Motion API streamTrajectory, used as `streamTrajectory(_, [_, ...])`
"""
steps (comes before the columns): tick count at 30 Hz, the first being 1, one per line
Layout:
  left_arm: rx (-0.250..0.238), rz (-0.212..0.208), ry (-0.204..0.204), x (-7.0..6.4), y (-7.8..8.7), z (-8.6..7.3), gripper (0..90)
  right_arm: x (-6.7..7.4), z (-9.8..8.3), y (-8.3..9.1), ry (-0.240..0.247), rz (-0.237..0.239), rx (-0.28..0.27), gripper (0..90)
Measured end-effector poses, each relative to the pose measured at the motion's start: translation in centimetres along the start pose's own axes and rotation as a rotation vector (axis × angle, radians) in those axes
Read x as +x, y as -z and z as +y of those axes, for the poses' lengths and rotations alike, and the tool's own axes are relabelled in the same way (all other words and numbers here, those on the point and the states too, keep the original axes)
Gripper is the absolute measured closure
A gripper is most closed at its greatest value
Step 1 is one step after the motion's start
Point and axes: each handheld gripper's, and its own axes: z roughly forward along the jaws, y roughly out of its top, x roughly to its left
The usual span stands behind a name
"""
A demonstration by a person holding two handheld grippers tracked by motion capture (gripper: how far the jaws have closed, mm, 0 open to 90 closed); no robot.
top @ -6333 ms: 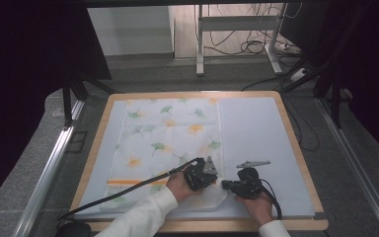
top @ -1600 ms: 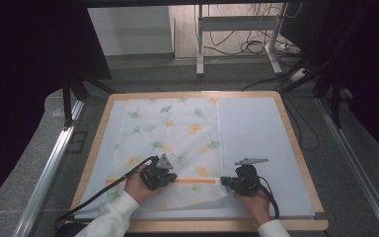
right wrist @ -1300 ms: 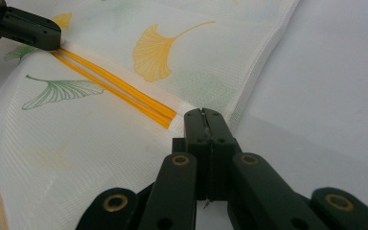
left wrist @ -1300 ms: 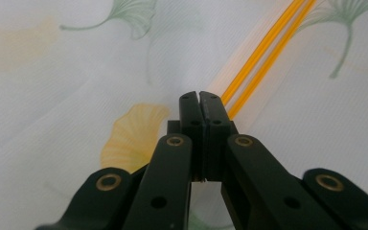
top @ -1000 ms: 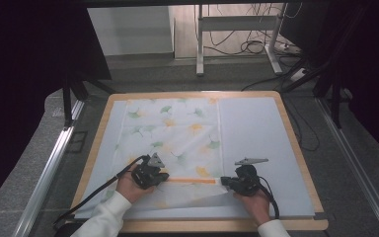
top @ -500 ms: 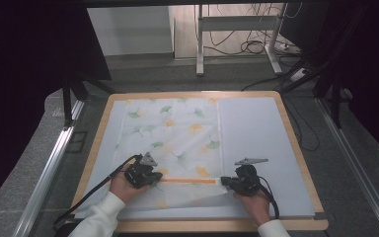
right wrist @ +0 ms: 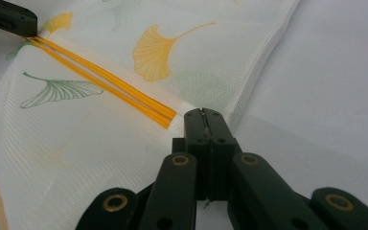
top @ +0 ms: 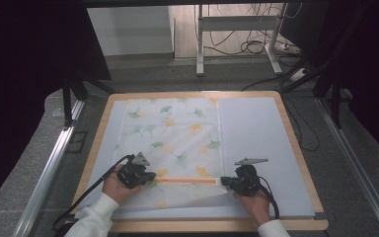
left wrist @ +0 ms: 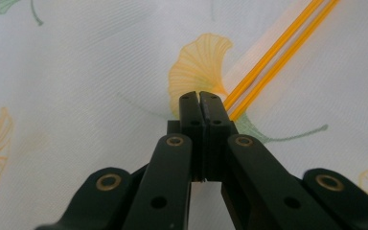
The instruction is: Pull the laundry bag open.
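Observation:
A white mesh cloth [top: 172, 133] printed with green and yellow ginkgo leaves lies on the white mat [top: 256, 128]. Its near edge is folded back over it, showing an orange double stripe [top: 185, 180] pulled straight between my grippers. My left gripper [top: 150, 177] is shut on the cloth at the stripe's left end; in the left gripper view the gripper [left wrist: 200, 98] pinches the fabric beside the stripe [left wrist: 268, 52]. My right gripper [top: 225, 182] is shut on the cloth at the stripe's right end [right wrist: 163, 115], seen up close as the gripper [right wrist: 202, 115]. The left gripper [right wrist: 5, 19] shows far off there.
The mat sits on a wooden-rimmed table [top: 296, 148]. Bare mat lies to the right of the cloth. Metal rails [top: 49, 168] run along both sides. A desk frame [top: 237, 34] and cables [top: 256, 47] stand on the floor behind.
My left gripper has slid left along the orange stripe, away from the right gripper, drawing the folded edge out straight. The right gripper has stayed in place.

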Motion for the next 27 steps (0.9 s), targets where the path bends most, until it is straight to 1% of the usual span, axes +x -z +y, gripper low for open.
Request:
streamTrajectory(9, [-0.001, 0.003, 0.021, 0.7, 0.6, -0.8, 89.9, 0.0, 0.0, 0.0, 0.001, -0.001, 0.0, 89.3])
streamTrajectory(17, [0.005, 0.021, 0.034, 1.3, 1.1, -1.5, 90.0, 0.0, 0.0, 0.0, 0.001, 0.0, 0.0, 89.3])
streamTrajectory(21, [0.002, 0.021, 0.046, 1.5, 1.3, -1.8, 90.0, 0.0, 0.0, 0.0, 0.0, 0.0, 0.0, 89.3])
streamTrajectory(23, [0.008, 0.024, 0.041, 1.6, 1.4, -1.9, 89.9, 0.0, 0.0, 0.0, 0.001, -0.001, 0.0, 89.3])
streamTrajectory(27, [0.008, 0.034, 0.051, 1.8, 1.7, -2.2, 90.0, 0.0, 0.0, 0.0, 0.002, 0.0, 0.0, 89.3])
